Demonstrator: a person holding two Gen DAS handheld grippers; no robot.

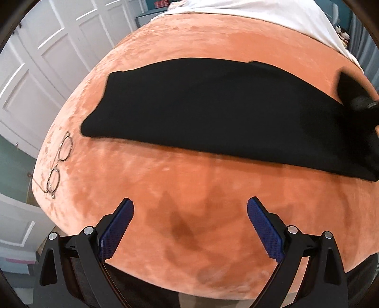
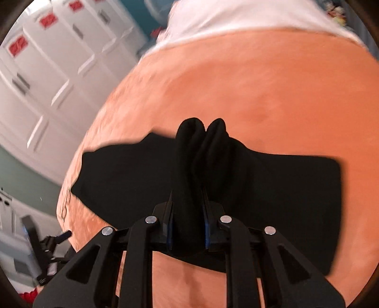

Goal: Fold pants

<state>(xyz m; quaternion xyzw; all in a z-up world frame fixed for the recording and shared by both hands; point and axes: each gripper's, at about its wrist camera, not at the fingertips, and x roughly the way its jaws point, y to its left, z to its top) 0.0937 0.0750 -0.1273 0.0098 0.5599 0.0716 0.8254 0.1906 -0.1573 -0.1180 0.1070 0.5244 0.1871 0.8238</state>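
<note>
Black pants (image 1: pixel 201 106) lie folded lengthwise in a long band across an orange plush bedspread (image 1: pixel 189 184). My left gripper (image 1: pixel 190 208) is open and empty, hovering over bare bedspread in front of the pants. My right gripper (image 2: pixel 188 203) is shut on a bunched fold of the pants (image 2: pixel 201 147) and lifts it above the rest of the pants (image 2: pixel 284 189), which lie flat. The right gripper also shows dimly at the right end of the pants in the left wrist view (image 1: pixel 360 101).
Thin wire-rimmed glasses (image 1: pixel 59 156) lie on the bedspread left of the pants. A white sheet (image 1: pixel 272 16) covers the far end of the bed. White panelled cabinet doors (image 1: pixel 47 59) stand to the left, beyond the bed's edge.
</note>
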